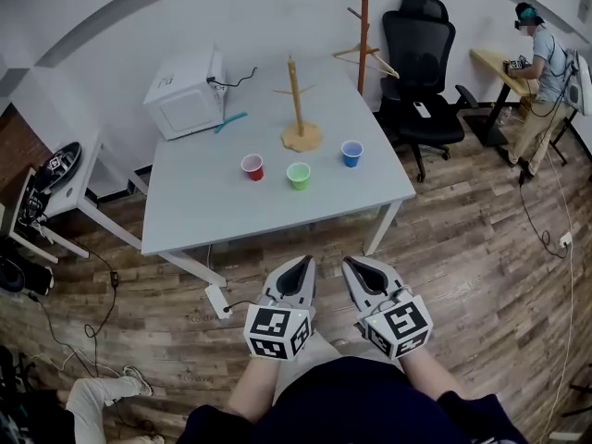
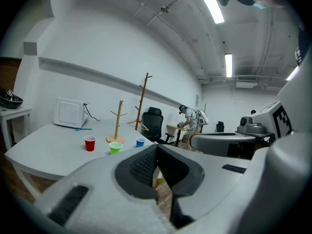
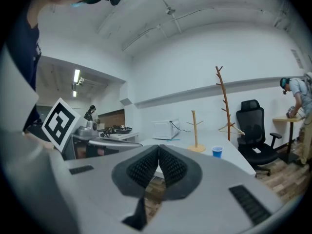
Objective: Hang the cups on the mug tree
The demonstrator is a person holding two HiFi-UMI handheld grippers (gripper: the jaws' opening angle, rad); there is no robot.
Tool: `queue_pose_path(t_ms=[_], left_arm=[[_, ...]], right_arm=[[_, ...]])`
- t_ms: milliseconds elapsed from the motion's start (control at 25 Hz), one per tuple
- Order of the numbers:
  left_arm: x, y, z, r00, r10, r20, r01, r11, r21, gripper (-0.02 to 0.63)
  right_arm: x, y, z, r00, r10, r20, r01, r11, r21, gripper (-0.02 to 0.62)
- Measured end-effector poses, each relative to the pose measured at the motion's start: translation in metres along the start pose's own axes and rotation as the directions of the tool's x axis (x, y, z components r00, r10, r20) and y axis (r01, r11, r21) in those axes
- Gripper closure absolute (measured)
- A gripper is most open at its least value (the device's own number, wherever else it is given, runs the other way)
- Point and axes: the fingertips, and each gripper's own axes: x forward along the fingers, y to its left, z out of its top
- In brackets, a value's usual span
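Red cup (image 1: 252,166), green cup (image 1: 298,175) hidden in right gripper view.

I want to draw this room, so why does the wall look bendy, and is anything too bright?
Head view: the wide lens bows the wall and the table edges. Left gripper view: the ceiling light glares plain white. Right gripper view: dark rounded corners, no strong glare.

A pale grey table (image 1: 185,213) stands ahead of the left gripper (image 1: 300,265) and the right gripper (image 1: 357,266), well apart from both. Nearest them is a row of three: red cup (image 1: 252,166), green cup (image 1: 298,175), blue cup (image 1: 351,153). Beyond stands the mug tree (image 1: 298,109). Farthest, to the left, sits a white microwave (image 1: 185,92) with a teal stick (image 1: 231,121) beside it.
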Motion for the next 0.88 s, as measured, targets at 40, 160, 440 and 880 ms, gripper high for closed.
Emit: queue_pose_path(t_ms=[40,160,440,880], left_arm=[[-0.001,-0.002,0.000,1.000,-0.001,0.002,0.001,1.000,0.008,0.586],[-0.002,-0.006,-0.002,1.000,-0.005,0.007,0.005,1.000,0.013,0.586],[-0.005,-0.004,-0.005,1.000,0.029,0.002,-0.029,1.000,0.001,0.586],[-0.008,-0.011,-0.014,0.999,0.041,-0.023,-0.041,0.999,0.017,0.586]], right_arm=[[-0.001,0.000,0.000,1.000,0.002,0.002,-0.002,1.000,0.007,0.566],[-0.002,0.000,0.001,1.000,0.010,0.007,-0.010,1.000,0.007,0.566],[-0.003,0.002,-0.003,1.000,0.024,0.000,-0.024,1.000,-0.010,0.566],[-0.004,0.005,-0.006,0.999,0.050,-0.011,-0.051,0.998,-0.024,0.566]])
